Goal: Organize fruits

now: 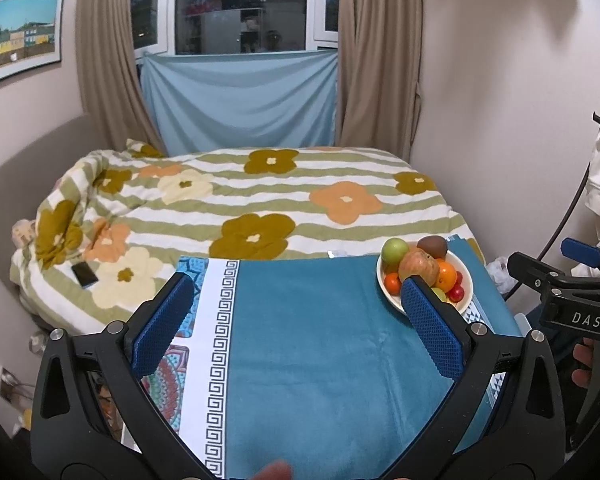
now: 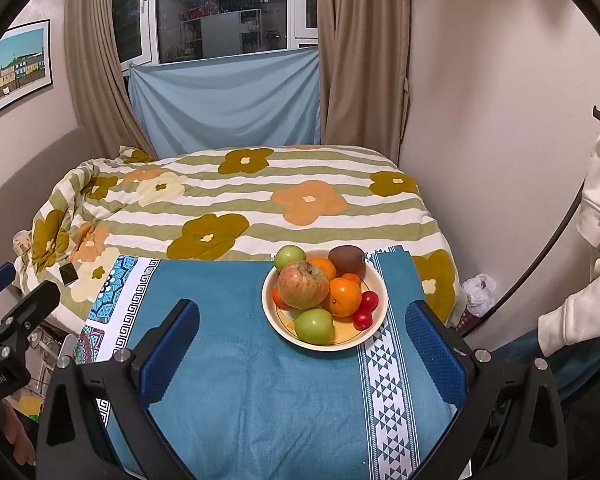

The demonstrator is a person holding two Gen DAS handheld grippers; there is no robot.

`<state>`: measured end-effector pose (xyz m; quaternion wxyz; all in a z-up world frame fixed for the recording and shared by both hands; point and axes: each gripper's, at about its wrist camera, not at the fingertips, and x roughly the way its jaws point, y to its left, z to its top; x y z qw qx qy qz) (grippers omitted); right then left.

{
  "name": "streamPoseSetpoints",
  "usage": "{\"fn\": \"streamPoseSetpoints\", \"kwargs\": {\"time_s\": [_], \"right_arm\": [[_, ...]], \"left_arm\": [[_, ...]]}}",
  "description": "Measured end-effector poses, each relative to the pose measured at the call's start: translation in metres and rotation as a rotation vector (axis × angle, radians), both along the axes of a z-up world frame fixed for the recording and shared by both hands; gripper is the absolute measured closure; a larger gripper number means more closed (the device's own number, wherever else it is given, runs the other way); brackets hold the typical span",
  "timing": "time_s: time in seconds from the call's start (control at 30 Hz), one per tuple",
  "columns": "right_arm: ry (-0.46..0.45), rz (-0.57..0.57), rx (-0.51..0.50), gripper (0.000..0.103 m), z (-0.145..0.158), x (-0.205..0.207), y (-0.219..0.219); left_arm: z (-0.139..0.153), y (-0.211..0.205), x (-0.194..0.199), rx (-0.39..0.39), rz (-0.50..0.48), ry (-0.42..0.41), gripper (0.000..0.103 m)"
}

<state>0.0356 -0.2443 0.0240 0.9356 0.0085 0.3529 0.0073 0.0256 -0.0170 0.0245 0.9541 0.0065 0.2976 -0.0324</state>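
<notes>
Hovering wide open over the teal tablecloth (image 2: pixel 260 400), the right gripper (image 2: pixel 302 344) holds nothing; its blue pads (image 2: pixel 168 356) stand far apart with the fruit bowl (image 2: pixel 374 280) just ahead between them. The left gripper (image 1: pixel 298 320) is equally spread and empty, and sits further to the left, so the bowl shows behind its right-hand finger.

All the fruit lies piled in the one cream bowl on the cloth-covered table, near its far edge by the bed (image 2: pixel 240 200). On top: a big red-yellow apple (image 2: pixel 303 289), likely the heaviest piece, firm, smooth skin (may slip on a shallow pinch); best taken across its widest part. Beside it an orange (image 2: pixel 343 297), a second orange (image 2: pixel 325 266) and a smaller orange fruit behind, round and slightly yielding, pebbled skin should grip well. Green apple at front (image 2: pixel 314 326) and another at the back rim (image 2: pixel 290 257), both hard and glossy. The brown kiwi (image 2: pixel 347 259) perches at the far rim, soft, fuzzy, easily bruised, so a light squeeze on the short axis. Two small red fruits (image 2: pixel 366 308) (cherry tomatoes or plums, cannot tell) are tiny, slick, prone to rolling or squashing.

The heap looks loosely stacked; lifting the big apple could shift its neighbours. The scene fits both fruit waiting to be sorted out of the bowl and fruit already gathered into it.
</notes>
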Motion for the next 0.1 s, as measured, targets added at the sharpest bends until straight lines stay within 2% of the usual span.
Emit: {"fn": "streamPoseSetpoints", "kwargs": {"time_s": [0.1], "right_arm": [[0.000,-0.001,-0.002,0.000,-0.0013,0.0016,-0.0002]], "left_arm": [[-0.0011,0.0009,0.0002,0.010,-0.003,-0.003,0.000]]}}
